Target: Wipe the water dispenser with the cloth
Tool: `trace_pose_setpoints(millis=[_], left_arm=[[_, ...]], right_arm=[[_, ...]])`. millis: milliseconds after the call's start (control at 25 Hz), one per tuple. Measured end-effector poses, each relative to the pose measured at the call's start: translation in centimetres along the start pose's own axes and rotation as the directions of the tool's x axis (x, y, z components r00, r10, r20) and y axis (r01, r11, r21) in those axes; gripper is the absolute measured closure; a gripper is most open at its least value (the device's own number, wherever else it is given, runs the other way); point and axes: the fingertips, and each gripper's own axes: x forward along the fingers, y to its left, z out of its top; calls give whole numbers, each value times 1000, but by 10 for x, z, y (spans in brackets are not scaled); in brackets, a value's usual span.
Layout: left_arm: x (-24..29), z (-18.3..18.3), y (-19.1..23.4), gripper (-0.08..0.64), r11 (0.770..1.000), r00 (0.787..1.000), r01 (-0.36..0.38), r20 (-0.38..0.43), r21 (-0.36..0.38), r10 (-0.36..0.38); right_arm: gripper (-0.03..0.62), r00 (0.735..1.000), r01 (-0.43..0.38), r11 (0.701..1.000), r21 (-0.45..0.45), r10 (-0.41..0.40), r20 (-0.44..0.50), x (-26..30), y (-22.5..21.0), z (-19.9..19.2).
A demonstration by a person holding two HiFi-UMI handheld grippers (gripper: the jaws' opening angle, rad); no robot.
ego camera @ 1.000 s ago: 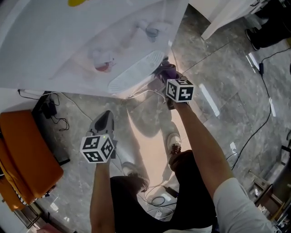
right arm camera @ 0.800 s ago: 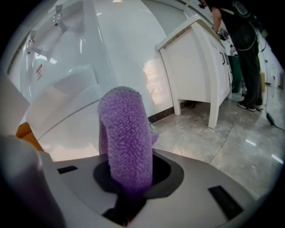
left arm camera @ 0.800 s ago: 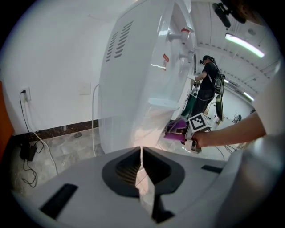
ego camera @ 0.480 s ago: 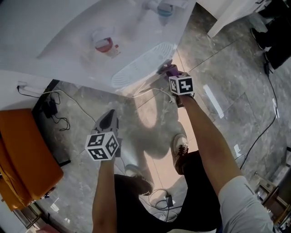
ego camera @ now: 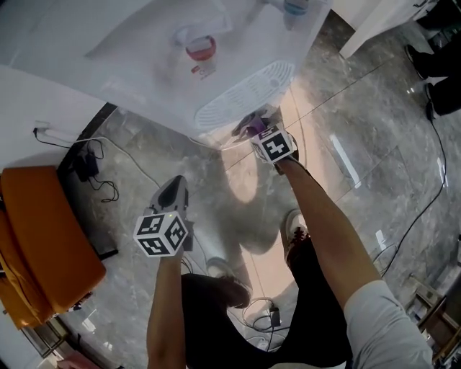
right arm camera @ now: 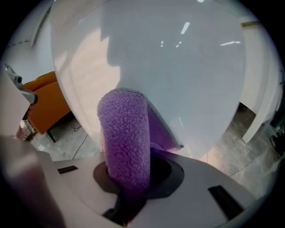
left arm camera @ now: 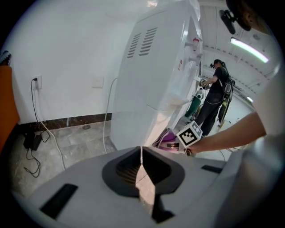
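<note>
The white water dispenser point(ego camera: 144, 65) stands at the top of the head view, with a ribbed drip tray point(ego camera: 245, 94) and a red tap point(ego camera: 200, 49). My right gripper point(ego camera: 256, 131) is shut on a purple cloth point(ego camera: 252, 127) just below the tray. In the right gripper view the cloth point(right arm camera: 127, 138) is rolled up between the jaws and presses on the dispenser's white panel point(right arm camera: 178, 67). My left gripper point(ego camera: 173, 190) hangs lower left over the floor, shut and empty point(left arm camera: 141, 155). From there the dispenser point(left arm camera: 156, 75) and the cloth point(left arm camera: 167, 137) show ahead.
An orange seat point(ego camera: 39, 238) stands at the left, with black cables and a plug point(ego camera: 90, 169) beside it. A wall socket point(left arm camera: 35, 81) has a cord running down. Another person point(left arm camera: 218, 89) stands in the background. White furniture point(ego camera: 374, 21) sits top right. A cable point(ego camera: 425, 194) crosses the grey floor.
My right gripper has slid the cloth down and to the left along the dispenser's front, under the drip tray. The left gripper has hardly moved.
</note>
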Motion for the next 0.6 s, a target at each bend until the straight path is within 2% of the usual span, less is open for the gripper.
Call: trace_pose_setpoints(millis=[80,200,360,440,600], left_arm=[[-4,-1,5,537,1000,1000,-8,-5,17,9],[-6,-2,8,537,1000,1000,-14,-9,28,14],[-2,-3,14,537,1000,1000,-12,-7,14,12],[2,-8,15,537,1000,1000,-11,-10,4,11],[10,-19,15,537,1000,1000,1,-17,27,-1]], right_arm=[[523,999,-46,998,-33,45,-10,6,26,1],[523,990,-134,991,-26,133,-36,14,61,-2],[523,947,-307,951,-40,301,-114,29,117,-6],[523,933,-330,943,-31,321,-159,40,127,-17],[523,926,-310,949,-54,289,-243,61,115,-38]])
